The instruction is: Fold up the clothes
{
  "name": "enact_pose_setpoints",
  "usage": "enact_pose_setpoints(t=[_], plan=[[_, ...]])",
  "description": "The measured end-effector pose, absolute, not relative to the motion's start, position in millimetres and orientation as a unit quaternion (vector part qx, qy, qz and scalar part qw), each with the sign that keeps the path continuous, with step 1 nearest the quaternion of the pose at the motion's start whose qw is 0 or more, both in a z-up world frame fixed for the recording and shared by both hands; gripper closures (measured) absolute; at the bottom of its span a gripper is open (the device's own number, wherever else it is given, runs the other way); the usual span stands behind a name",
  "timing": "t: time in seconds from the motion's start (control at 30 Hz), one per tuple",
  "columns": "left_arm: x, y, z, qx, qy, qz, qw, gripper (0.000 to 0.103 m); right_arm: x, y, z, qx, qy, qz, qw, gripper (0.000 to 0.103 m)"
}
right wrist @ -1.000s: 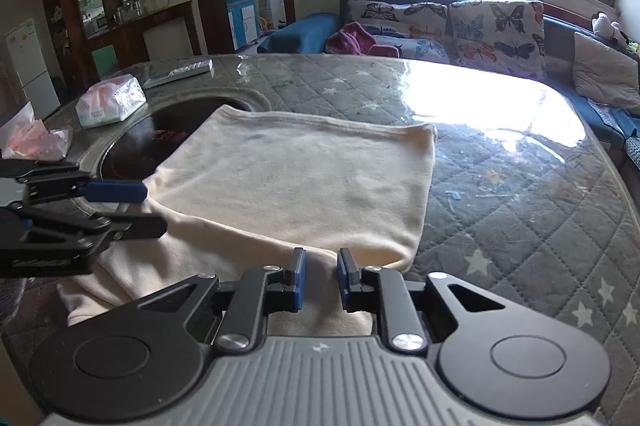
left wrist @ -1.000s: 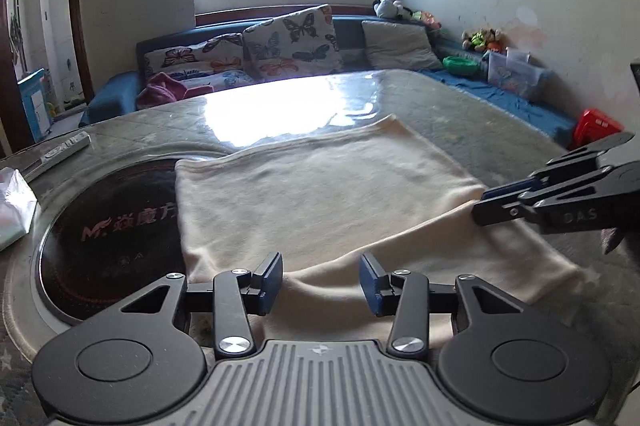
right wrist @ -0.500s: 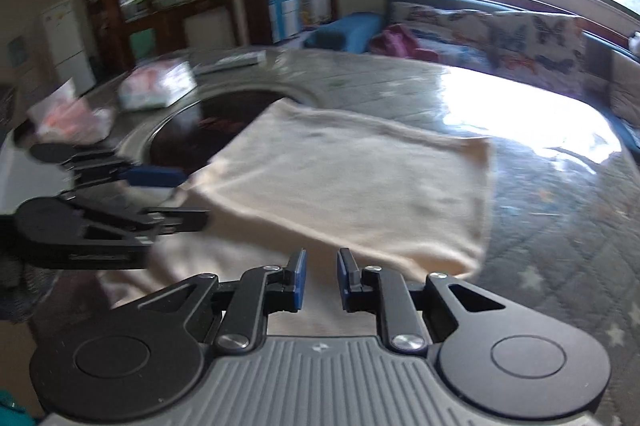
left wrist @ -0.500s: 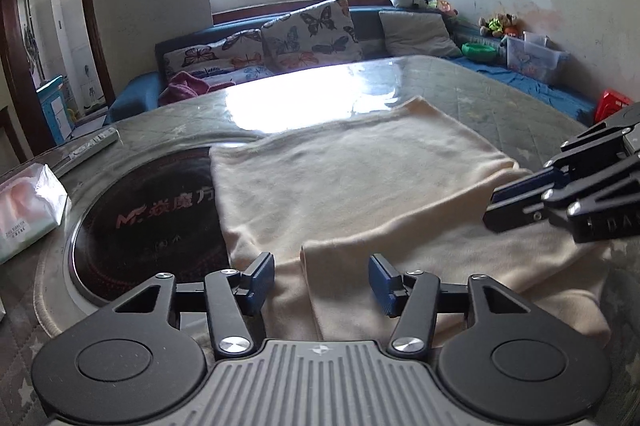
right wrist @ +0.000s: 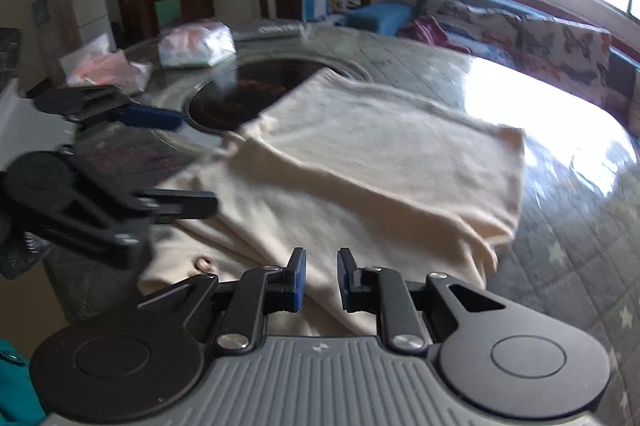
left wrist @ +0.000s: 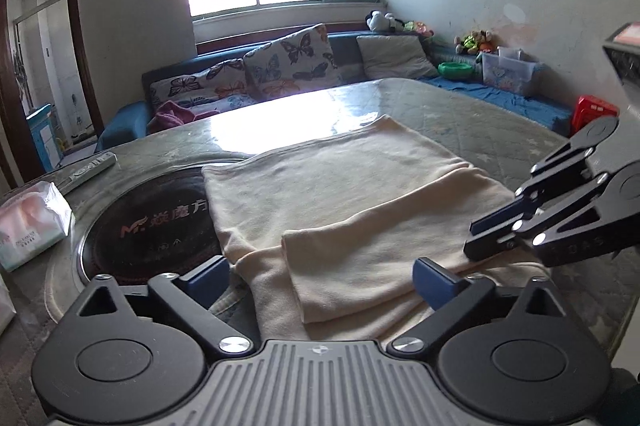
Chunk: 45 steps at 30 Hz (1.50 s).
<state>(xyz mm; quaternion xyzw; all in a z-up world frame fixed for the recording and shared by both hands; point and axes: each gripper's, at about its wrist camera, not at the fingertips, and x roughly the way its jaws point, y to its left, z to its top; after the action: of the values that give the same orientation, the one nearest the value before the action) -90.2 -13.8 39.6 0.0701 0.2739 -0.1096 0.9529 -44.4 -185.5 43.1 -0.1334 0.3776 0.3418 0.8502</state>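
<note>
A cream garment [left wrist: 340, 178] lies spread on the quilted table [left wrist: 480, 130], with a folded flap [left wrist: 360, 258] resting on its near part. My left gripper [left wrist: 320, 278] hovers at the garment's near edge, wide open, and only cloth lying flat shows between its fingers. My right gripper [left wrist: 470, 240] comes in from the right just above the cloth, its jaws a narrow gap apart. In the right wrist view the garment [right wrist: 380, 146] runs away from my right gripper [right wrist: 322, 278], which holds nothing. The left gripper [right wrist: 198, 162] shows there at the left, blurred.
A round dark cooktop [left wrist: 148, 226] is set into the table, partly under the garment's left edge. A tissue pack [left wrist: 28, 222] and a remote [left wrist: 90, 168] lie at the far left. A sofa with butterfly cushions [left wrist: 288, 66] stands behind the table. A plastic bag [right wrist: 104, 70] sits near the cooktop.
The left gripper has opened much wider and drawn back and up. A folded flap now lies on the garment's near part. The right gripper has swung and lifted; its gap is unchanged.
</note>
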Motion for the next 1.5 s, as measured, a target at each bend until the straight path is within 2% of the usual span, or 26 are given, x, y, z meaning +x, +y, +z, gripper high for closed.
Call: enact_pose_setpoints(t=[0.47, 0.73, 0.87, 1.1, 1.2, 1.4, 1.5], plan=[[-98.6, -4.9, 48.4, -0.045, 0.237, -0.128, 0.962, 0.0, -47.0, -208.8, 58.2, -0.097, 0.359, 0.322, 0.871, 0.087], [-97.2, 1.9, 43.7, -0.116, 0.256, -0.14, 0.95, 0.0, -45.4, -218.1, 60.7, -0.085, 0.358, 0.311, 0.876, 0.087], [-105.0, -3.9, 47.1, -0.081, 0.244, -0.158, 0.953, 0.0, -47.4, -218.5, 59.0, -0.094, 0.36, 0.312, 0.874, 0.087], [-111.4, -4.9, 41.0, -0.043, 0.266, -0.161, 0.95, 0.0, -48.1, -222.3, 47.5, -0.101, 0.378, 0.306, 0.868, 0.087], [-117.0, -9.9, 36.7, 0.014, 0.289, -0.164, 0.943, 0.001, -53.3, -222.6, 42.7, -0.112, 0.382, 0.306, 0.865, 0.087], [-142.6, -10.4, 32.2, 0.108, 0.277, -0.183, 0.937, 0.002, -64.4, -233.9, 51.7, -0.111, 0.376, 0.303, 0.869, 0.087], [-151.0, -10.9, 29.3, 0.143, 0.276, -0.197, 0.93, 0.007, -70.5, -241.9, 53.2, -0.119, 0.378, 0.296, 0.869, 0.087]])
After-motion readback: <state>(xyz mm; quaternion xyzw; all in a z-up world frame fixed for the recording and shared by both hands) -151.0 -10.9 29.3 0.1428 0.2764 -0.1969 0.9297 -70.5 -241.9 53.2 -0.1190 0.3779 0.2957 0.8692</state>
